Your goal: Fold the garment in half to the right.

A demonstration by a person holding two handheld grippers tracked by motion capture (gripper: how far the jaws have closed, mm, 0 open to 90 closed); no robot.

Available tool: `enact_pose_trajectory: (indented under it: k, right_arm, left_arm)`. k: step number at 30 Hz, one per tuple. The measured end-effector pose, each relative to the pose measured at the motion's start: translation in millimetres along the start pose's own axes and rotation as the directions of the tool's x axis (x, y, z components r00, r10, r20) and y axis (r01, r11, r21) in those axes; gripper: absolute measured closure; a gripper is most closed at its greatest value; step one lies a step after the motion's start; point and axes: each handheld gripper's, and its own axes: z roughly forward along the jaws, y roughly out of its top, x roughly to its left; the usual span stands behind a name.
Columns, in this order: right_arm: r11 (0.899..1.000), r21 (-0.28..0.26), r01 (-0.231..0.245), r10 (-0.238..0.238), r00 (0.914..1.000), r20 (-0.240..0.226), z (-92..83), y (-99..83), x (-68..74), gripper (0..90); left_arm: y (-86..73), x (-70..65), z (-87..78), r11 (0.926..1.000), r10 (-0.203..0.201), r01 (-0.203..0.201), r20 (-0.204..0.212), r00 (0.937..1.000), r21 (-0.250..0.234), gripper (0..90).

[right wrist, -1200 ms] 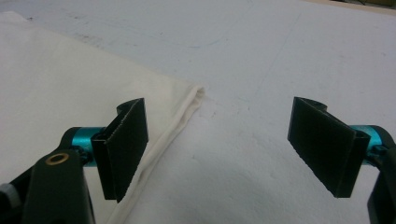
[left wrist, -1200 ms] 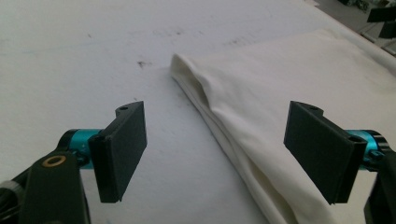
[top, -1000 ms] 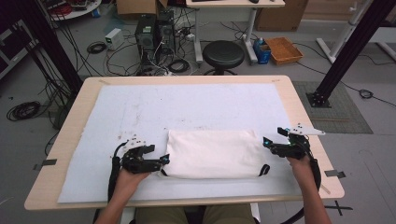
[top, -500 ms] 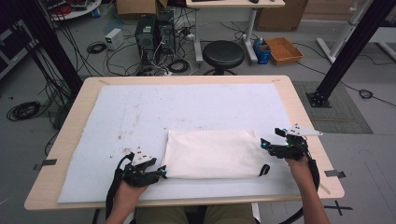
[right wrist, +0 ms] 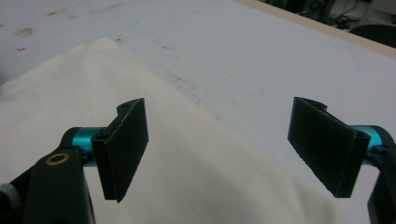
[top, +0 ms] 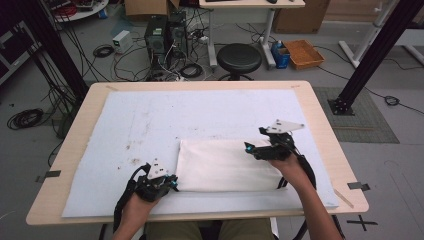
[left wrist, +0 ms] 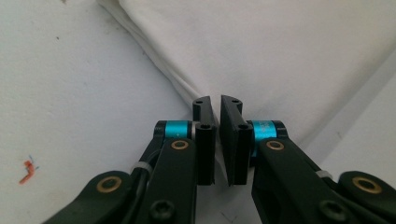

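On the wooden table lies a large pale blue-white mat that covers nearly the whole top; it has some small brown spots at its left part. On the near half of this mat, a little to the right of the middle, rests the folded white cloth. It lies flat, as a wide rectangle, with its long edges parallel to the near edge of the table. A dark strap or tab shows at its near right corner.

The right gripper is above the right end of the cloth, held by the person's right hand, with the grey plate on its top. In the right gripper view, its jaws stand wide apart and nothing is between them; the cloth is under the left jaw and the mat is beyond.

The left gripper is at the near left corner of the cloth, held low on the mat by the left hand. In the left gripper view, its jaws have just been closing and now stand almost together, with only a thin slit between them. The folded edge of the cloth meets the tips of the jaws. I cannot tell if the fabric is really pinched inside the slit.
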Motion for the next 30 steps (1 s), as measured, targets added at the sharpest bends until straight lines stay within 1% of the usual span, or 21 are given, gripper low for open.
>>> enact_pose_trajectory:
  k: [1, 2, 3, 4, 6, 8, 11, 12, 13, 15, 16, 17, 18, 20, 21, 22, 24, 25, 27, 28, 30]
  right_arm:
    - [1.0, 0.008, 0.01, -0.01, 0.9999, -0.014, 4.7, 5.5, 2.5, 20.1]
    - [0.999, 0.02, 0.03, -0.029, 0.9991, -0.03, 13.6, 15.3, 6.8, 20.0]
    - [0.998, 0.029, 0.051, -0.049, 0.9978, -0.045, 20.8, 23.1, 10.1, 20.0]
    - [0.997, 0.039, 0.06, -0.057, 0.9966, -0.06, 26.1, 28.8, 12.7, 20.0]
    - [0.994, 0.068, 0.089, -0.083, 0.9923, -0.092, 44.2, 45.0, 20.4, 20.0]
    - [0.99, 0.095, 0.106, -0.094, 0.9881, -0.121, 60.9, 55.8, 26.0, 20.0]
    - [0.98, 0.152, 0.131, -0.107, 0.9814, -0.16, 91.9, 69.7, 38.1, 20.0]
    - [0.973, 0.177, 0.146, -0.115, 0.9779, -0.174, 105.7, 73.9, 43.6, 20.1]
    - [0.97, 0.194, 0.146, -0.111, 0.9768, -0.183, 113.9, 76.0, 47.4, 20.1]
    - [0.957, 0.236, 0.167, -0.121, 0.9727, -0.198, 135.7, 80.5, 57.1, 20.6]
    - [0.95, 0.26, 0.173, -0.122, 0.9721, -0.2, 145.4, 82.5, 62.4, 23.4]
    - [0.943, 0.275, 0.189, -0.132, 0.9683, -0.212, 154.7, 84.1, 66.5, 27.5]
    - [0.937, 0.287, 0.199, -0.137, 0.965, -0.224, 163.1, 85.2, 70.3, 29.2]
    - [0.917, 0.335, 0.216, -0.148, 0.9651, -0.216, 180.1, 85.7, 77.1, 33.3]
    - [0.912, 0.346, 0.22, -0.148, 0.9633, -0.224, 185.2, 85.5, 78.5, 35.6]
    - [0.907, 0.358, 0.223, -0.147, 0.9623, -0.229, 190.5, 85.1, 80.8, 35.9]
    - [0.902, 0.365, 0.231, -0.15, 0.96, -0.237, 198.9, 84.0, 86.1, 39.7]
    - [0.9, 0.361, 0.244, -0.16, 0.956, -0.246, 200.9, 83.8, 87.4, 43.3]
    - [0.893, 0.363, 0.267, -0.177, 0.9484, -0.263, 204.7, 82.7, 92.1, 53.6]
    - [0.893, 0.353, 0.28, -0.185, 0.9424, -0.278, 204.8, 83.1, 94.3, 60.0]
    - [0.883, 0.352, 0.311, -0.203, 0.9283, -0.312, 203.3, 83.7, 97.0, 72.7]
  left_arm:
    - [0.0, 2.4, 0.1, 0.9997, -0.026, 0.026, 0.018, 0.9995, 0.0, 84.5]
    - [0.0, 4.1, 0.2, 0.9994, -0.035, 0.035, 0.028, 0.999, 0.001, 84.8]
    - [0.3, 4.9, 0.1, 0.9992, -0.039, 0.039, 0.035, 0.9986, 0.004, 84.8]
    - [0.5, 6.1, 0.1, 0.9991, -0.041, 0.041, 0.043, 0.9982, 0.007, 84.9]
    - [0.5, 7.9, 0.2, 0.9988, -0.048, 0.048, 0.055, 0.9973, 0.008, 84.9]
    - [-0.2, 10.8, 0.4, 0.998, -0.063, 0.063, 0.075, 0.9952, 0.004, 84.9]
    - [-1.7, 16.2, 0.9, 0.9966, -0.082, 0.083, 0.111, 0.9905, -0.004, 84.8]
    - [-1.8, 17.5, 0.9, 0.9965, -0.083, 0.084, 0.118, 0.9896, -0.002, 84.8]
    - [-2.1, 18.4, 0.9, 0.996, -0.089, 0.09, 0.123, 0.9885, -0.001, 84.8]
    - [-2.3, 19.3, 1.0, 0.9957, -0.092, 0.093, 0.129, 0.9874, -0.002, 84.8]
    - [-2.4, 19.4, 1.1, 0.9954, -0.094, 0.096, 0.132, 0.9867, -0.004, 84.8]
    - [-2.4, 19.6, 1.1, 0.9954, -0.095, 0.096, 0.133, 0.9866, -0.003, 84.8]
    - [-2.6, 20.0, 1.2, 0.9955, -0.094, 0.095, 0.135, 0.9865, -0.004, 84.8]
    - [-2.9, 20.8, 1.2, 0.9952, -0.097, 0.098, 0.14, 0.9854, -0.005, 84.8]
    - [-3.1, 20.9, 1.3, 0.9948, -0.1, 0.102, 0.143, 0.9846, -0.007, 84.8]
    - [-3.3, 21.1, 1.2, 0.9948, -0.099, 0.101, 0.145, 0.9844, -0.007, 84.8]
    - [-3.4, 20.9, 1.3, 0.995, -0.098, 0.1, 0.145, 0.9846, -0.008, 84.8]
    - [-3.3, 20.9, 1.2, 0.995, -0.097, 0.099, 0.144, 0.9847, -0.007, 84.8]
    - [-3.1, 21.0, 1.2, 0.9946, -0.102, 0.104, 0.146, 0.984, -0.005, 84.8]
    - [-3.1, 21.1, 1.3, 0.9944, -0.103, 0.105, 0.146, 0.9838, -0.006, 84.8]
    - [-2.4, 21.0, 1.2, 0.9944, -0.104, 0.106, 0.143, 0.9842, 0.0, 84.9]
